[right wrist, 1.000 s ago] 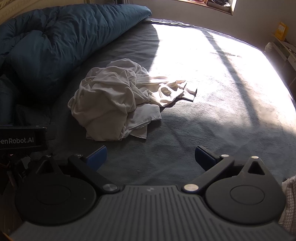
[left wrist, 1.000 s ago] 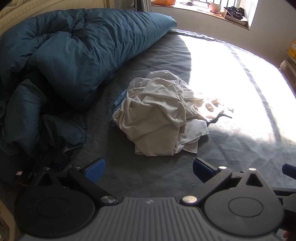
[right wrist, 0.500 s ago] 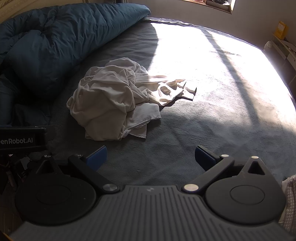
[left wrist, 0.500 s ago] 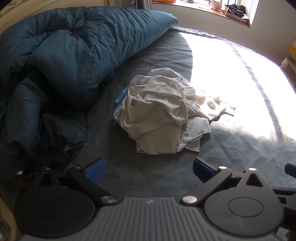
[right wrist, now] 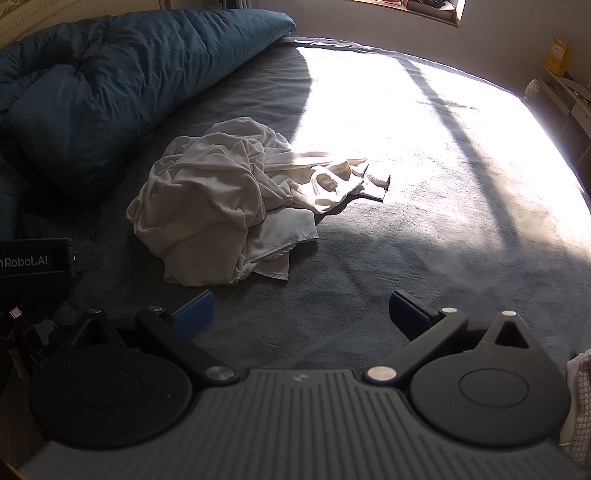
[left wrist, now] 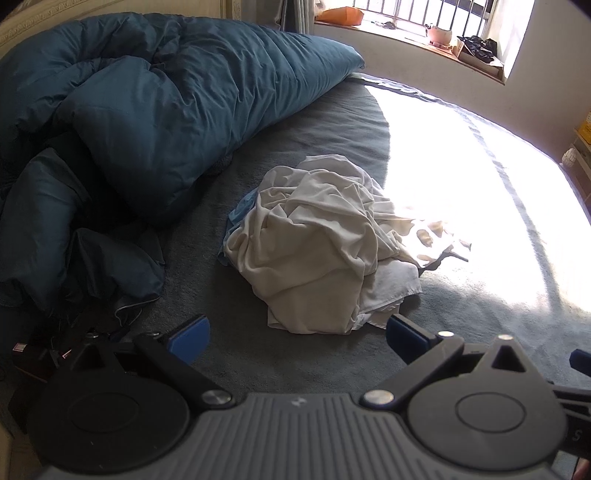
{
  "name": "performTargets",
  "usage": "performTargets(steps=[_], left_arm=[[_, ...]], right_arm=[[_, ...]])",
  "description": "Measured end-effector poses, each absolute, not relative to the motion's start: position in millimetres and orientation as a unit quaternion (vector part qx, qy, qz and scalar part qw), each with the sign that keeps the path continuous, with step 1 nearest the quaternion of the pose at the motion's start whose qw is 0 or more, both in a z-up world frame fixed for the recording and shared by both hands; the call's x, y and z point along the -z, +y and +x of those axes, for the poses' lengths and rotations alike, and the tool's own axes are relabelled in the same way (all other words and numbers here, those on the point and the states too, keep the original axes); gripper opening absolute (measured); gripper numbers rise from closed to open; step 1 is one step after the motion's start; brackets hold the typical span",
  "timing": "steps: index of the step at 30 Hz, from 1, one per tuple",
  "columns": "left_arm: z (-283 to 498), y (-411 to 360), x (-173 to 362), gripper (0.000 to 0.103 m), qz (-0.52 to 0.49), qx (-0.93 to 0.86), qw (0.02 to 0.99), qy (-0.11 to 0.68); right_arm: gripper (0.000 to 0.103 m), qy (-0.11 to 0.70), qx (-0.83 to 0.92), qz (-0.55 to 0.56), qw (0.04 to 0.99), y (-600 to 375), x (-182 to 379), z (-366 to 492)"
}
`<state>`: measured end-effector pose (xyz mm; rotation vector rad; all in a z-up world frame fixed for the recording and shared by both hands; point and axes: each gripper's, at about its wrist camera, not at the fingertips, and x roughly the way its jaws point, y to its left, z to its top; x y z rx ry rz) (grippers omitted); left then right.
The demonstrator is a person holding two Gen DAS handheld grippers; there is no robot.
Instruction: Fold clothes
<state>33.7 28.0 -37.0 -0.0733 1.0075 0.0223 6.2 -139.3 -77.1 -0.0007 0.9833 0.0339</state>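
A crumpled white garment (left wrist: 317, 251) is seen on the bed (left wrist: 295, 140); both tools, left (left wrist: 297, 338) and right (right wrist: 301, 314), are held apart, nothing gripped.

bed (left wrist: 332, 122): grey cover, centre; duvet (left wrist: 166, 103): teal, upper left; window (left wrist: 424, 14): barred, top right; sunlight patch (left wrist: 480, 184): right
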Motion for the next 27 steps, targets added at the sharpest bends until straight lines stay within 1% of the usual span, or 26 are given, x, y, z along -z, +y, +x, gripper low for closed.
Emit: performTargets(steps=[4, 9, 11, 14, 15, 18, 20, 23, 25, 27], left_arm=[[58, 33, 56, 0.103, -0.049, -0.008, 0.891, 0.451], [93, 40, 134, 0.103, -0.074, -0.014, 0.885, 0.459], [101, 41, 165, 0.102, -0.068, -0.019, 0.893, 0.444], [114, 39, 207, 0.101, -0.037, -0.022, 0.908, 0.417], [119, 39, 219, 0.098, -0.027, -0.020, 0.912, 0.409], [138, 37, 244, 0.094, 0.011, -0.023, 0.922, 0.387], [153, 36, 259, 0.091, 0.035, -0.031, 0.928, 0.371], [173, 39, 278, 0.083, 0.038, -0.031, 0.926, 0.375], [185, 40, 289, 0.065, 0.035, -0.029, 0.920, 0.389], [191, 41, 296, 0.059, 0.029, -0.031, 0.919, 0.393]], right_arm=[[0.102, 0.434, -0.024, 0.007, 0.901, -148, 87, 18], [0.102, 0.381, -0.041, 0.013, 0.923, -155, 130, 50], [0.101, 0.371, -0.051, 0.028, 0.927, -157, 157, 67], [0.099, 0.364, -0.081, 0.054, 0.926, -156, 190, 95], [0.097, 0.361, -0.098, 0.063, 0.925, -153, 201, 105], [0.090, 0.347, -0.156, 0.071, 0.922, -133, 225, 144], [0.089, 0.337, -0.194, 0.064, 0.919, -113, 237, 172], [0.088, 0.333, -0.244, 0.043, 0.910, -78, 257, 212], [0.086, 0.336, -0.262, 0.023, 0.905, -56, 269, 231], [0.086, 0.353, -0.270, -0.001, 0.896, -39, 284, 247]])
